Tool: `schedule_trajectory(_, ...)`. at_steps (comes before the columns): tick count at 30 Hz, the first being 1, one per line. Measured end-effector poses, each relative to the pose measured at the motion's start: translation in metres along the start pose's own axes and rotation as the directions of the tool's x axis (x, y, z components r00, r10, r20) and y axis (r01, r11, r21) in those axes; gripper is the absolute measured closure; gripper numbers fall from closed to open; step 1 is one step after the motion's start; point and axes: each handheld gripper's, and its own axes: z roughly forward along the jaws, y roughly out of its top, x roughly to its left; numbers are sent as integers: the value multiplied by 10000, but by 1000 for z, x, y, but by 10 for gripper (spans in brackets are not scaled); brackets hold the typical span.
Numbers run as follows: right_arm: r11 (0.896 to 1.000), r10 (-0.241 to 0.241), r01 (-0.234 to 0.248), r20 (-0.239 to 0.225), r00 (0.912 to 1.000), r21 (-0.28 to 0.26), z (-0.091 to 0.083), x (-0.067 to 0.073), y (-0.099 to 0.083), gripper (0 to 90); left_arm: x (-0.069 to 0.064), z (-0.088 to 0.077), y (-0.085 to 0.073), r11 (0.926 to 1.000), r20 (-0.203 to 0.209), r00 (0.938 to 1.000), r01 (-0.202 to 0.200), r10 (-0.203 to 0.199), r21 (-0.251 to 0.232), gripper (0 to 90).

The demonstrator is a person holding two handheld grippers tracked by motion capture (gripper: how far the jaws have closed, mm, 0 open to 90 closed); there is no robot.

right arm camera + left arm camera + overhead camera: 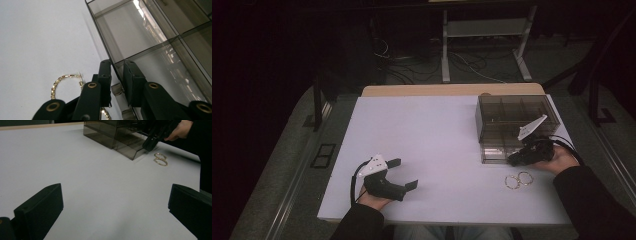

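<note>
A smoky clear drawer box [512, 117] stands at the right of the white table [432, 140], its lowest drawer [130, 151] pulled out a little toward me. My right gripper [514, 160] is at that drawer's front; in the right gripper view its jaws [117, 75] are closed on the drawer's thin front wall [113, 58]. Two gold hoop earrings [518, 180] lie on the table just in front of the box, beside the right jaws [66, 82]. My left gripper [404, 174] rests near the front left, open with nothing between its jaws [116, 212].
The box [107, 135] has several compartments on top. A wooden table edge [452, 90] runs along the far side. Beyond it are white desk legs [445, 50] and loose cables [412, 62] on a dark floor. Bare white surface lies between the two grippers.
</note>
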Motion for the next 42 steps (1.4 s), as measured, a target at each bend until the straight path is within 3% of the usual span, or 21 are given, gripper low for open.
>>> schedule_trajectory(10, 9985, 192, -180, 218, 9996, -520, -15, 6, 1, 676, -1, 0, 0, 10000, -24, 10000, 29, -29, -16, 0)
schedule_trajectory(29, 9908, 261, -174, 632, 9977, -1345, -46, 35, -2, 591, -1, -1, 0, 10000, -2, 10000, 3, -3, -12, 0)
schedule_trajectory(36, 9864, 553, -436, 703, 9960, -1583, -53, 49, -4, 450, -1, -1, 0, 10000, -7, 10000, 16, -16, -39, 0)
schedule_trajectory(42, 9836, 846, -700, 824, 9930, -1662, -54, 61, -7, 243, -1, -1, 0, 10000, 0, 10000, 10, -10, -29, 0)
